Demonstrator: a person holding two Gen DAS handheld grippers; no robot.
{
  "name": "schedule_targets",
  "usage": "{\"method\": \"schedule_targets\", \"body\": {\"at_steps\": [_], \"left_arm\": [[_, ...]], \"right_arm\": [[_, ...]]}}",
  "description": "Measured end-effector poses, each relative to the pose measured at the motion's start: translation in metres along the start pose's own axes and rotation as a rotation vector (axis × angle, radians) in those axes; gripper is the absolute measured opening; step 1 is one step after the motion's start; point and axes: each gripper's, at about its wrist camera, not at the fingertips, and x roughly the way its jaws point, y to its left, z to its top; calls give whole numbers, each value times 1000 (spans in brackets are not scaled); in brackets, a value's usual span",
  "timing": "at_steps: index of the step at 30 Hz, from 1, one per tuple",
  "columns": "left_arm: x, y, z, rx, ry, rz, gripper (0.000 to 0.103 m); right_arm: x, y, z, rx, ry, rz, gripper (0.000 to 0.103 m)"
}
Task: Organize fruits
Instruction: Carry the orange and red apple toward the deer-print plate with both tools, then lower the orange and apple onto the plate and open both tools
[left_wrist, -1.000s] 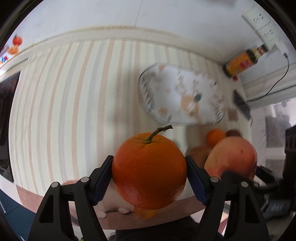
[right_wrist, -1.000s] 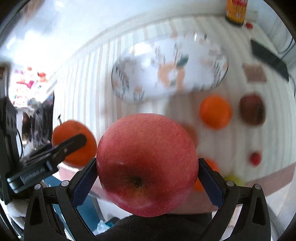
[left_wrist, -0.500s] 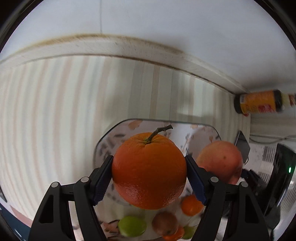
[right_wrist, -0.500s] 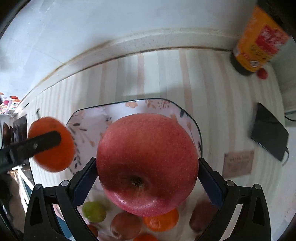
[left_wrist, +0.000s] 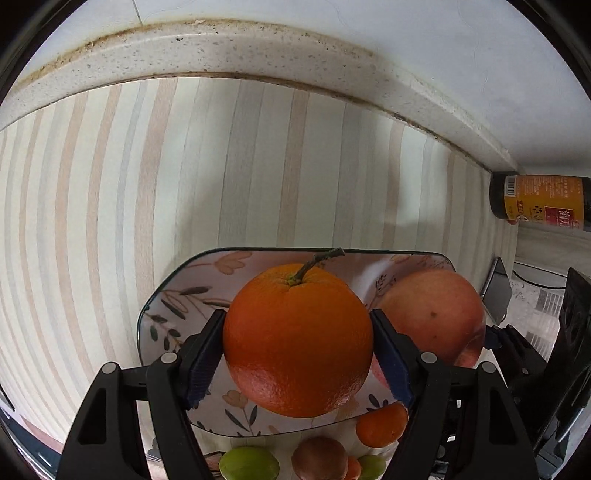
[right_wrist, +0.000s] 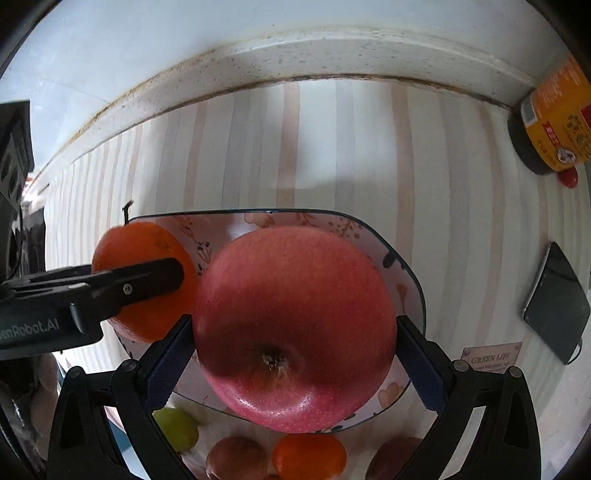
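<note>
Grippers over the floral tray (left_wrist: 155, 317): left gripper (left_wrist: 297, 354) clamps the orange (left_wrist: 295, 343) (stem up), right gripper (right_wrist: 295, 354) clamps the apple (right_wrist: 291, 325)

Striped tablecloth (left_wrist: 184, 177) against speckled stone ledge (left_wrist: 229, 48). Dark bottle, orange label (left_wrist: 539, 201), far right by ledge; small red cap (right_wrist: 567, 178) beside it. Black phone (right_wrist: 557, 318) near printed card (right_wrist: 489, 357).
</note>
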Motion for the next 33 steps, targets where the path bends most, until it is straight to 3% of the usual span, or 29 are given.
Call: {"method": "schedule_targets", "body": {"at_steps": [6,7,9,16,22,28,33], "left_arm": [[5,-8,3,7,24,54,77],[2,-10,4,17,12,49,87],[-10,-12,5,14,-35,36,94],[-32,-11,5,49,-77,36,95],[-34,-2,-5,44,-91,48,95],[-25,-3,-14,50,-81,53,95],[-16,-6,-19,57,-72,94,95]], "right_arm": [[6,7,9,-1,35,-18,103],[7,8,9,5,39,-21,103],[8,9,11,14,59,-27,103],[12,9,15,39,86,-44,103],[2,1,12,48,49,-58,103],[-4,12,2,-31,-4,-28,103],[-1,32,-2,-111,4,-77,103]]}}
